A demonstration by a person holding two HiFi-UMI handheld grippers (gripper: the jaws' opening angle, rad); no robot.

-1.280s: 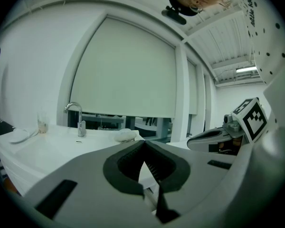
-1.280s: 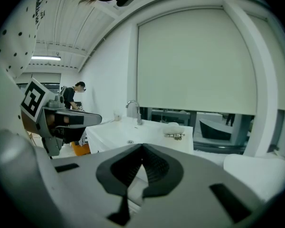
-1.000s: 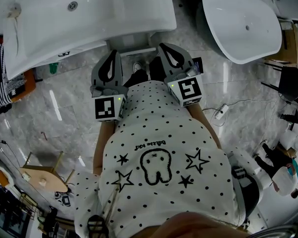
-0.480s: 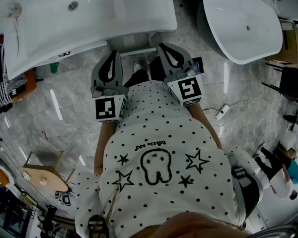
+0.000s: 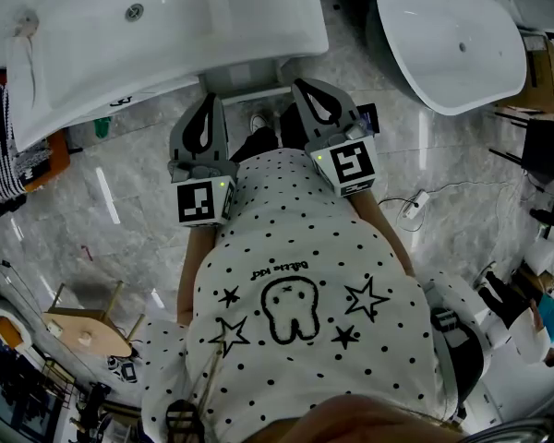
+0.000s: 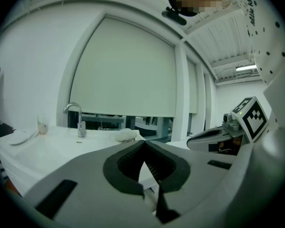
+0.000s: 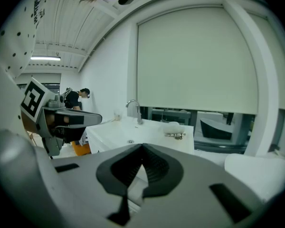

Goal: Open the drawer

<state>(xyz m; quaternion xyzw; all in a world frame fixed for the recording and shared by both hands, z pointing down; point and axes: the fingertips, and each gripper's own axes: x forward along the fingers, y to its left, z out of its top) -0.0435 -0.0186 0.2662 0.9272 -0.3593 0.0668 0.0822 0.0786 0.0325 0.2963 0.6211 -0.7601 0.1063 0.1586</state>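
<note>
You stand on a grey marble floor (image 5: 120,210) bearing a white washbasin cabinet (image 5: 194,26), a white tub (image 5: 452,44) and a wooden stool (image 5: 85,329).

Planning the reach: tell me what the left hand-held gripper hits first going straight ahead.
Probably the front of the white basin unit, just beyond the shut left hand-held gripper; depth is unclear.

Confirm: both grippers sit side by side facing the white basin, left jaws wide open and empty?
No: the left gripper is shut, jaws tip to tip with nothing between, per the left gripper view. It does sit beside the right gripper, facing the white basin.
</note>
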